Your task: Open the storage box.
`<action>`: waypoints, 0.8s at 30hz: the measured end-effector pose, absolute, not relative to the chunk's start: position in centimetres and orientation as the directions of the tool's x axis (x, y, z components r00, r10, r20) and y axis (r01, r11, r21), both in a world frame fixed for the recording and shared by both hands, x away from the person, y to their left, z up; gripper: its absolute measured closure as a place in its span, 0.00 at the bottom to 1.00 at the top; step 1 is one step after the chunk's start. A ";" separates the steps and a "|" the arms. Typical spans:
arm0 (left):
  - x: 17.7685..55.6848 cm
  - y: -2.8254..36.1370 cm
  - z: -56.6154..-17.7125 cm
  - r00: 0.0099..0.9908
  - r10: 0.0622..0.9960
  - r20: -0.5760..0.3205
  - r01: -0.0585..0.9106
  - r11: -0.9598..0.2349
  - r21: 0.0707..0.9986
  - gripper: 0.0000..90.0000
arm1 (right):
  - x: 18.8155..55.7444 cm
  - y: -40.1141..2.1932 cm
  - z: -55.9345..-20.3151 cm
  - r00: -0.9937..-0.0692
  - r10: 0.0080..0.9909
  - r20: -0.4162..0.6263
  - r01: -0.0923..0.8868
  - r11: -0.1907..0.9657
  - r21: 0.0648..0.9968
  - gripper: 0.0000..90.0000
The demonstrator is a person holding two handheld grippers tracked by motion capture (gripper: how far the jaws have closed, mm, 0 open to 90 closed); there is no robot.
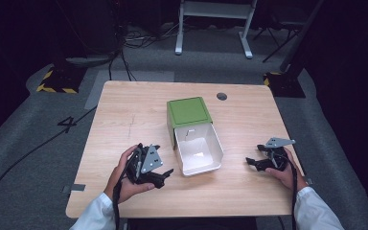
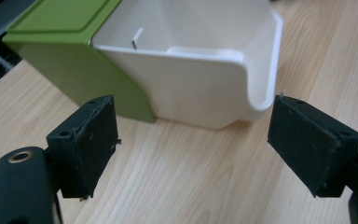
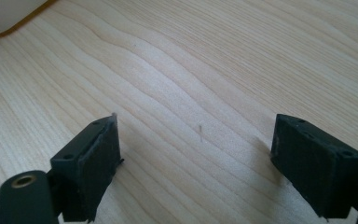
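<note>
Bare wood lies under both spread, empty grippers, left (image 1: 165,173) and right (image 1: 250,162), and the drawer (image 2: 205,79) ahead of the left could skid if nudged.

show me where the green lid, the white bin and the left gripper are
green lid (image 1: 188,110), high view, middle of its flat top
white bin (image 1: 199,152), high view, inside floor
left gripper (image 1: 165,175), high view, between its jaw tips

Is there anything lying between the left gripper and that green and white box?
Nothing visible. Bare table lies between the open left gripper and the box, whose white drawer faces it.
</note>
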State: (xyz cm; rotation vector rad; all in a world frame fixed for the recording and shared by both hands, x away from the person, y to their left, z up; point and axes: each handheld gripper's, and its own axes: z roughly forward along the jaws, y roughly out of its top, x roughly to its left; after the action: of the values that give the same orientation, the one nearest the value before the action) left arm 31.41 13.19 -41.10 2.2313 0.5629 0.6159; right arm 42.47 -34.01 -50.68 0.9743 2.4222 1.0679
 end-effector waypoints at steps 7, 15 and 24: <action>32.4 15.1 -43.0 0.747 0.605 0.275 0.252 -0.641 0.725 0.18 | 42.5 -34.0 -50.7 -0.716 0.698 -0.016 0.459 0.487 0.743 0.17; 33.9 17.7 -45.4 0.698 0.668 0.259 0.352 -0.635 0.688 0.19 | 42.5 -34.0 -50.7 -0.716 0.698 -0.016 0.459 0.487 0.743 0.17; 34.7 21.0 -47.9 0.673 0.717 0.183 0.452 -0.594 0.665 0.18 | 42.5 -34.0 -50.7 -0.716 0.698 -0.016 0.459 0.488 0.743 0.18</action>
State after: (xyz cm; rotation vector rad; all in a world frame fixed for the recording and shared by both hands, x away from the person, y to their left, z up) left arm 34.70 21.02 -47.91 2.2982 0.8982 0.5906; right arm 42.46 -34.02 -50.68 0.9747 2.4218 1.0680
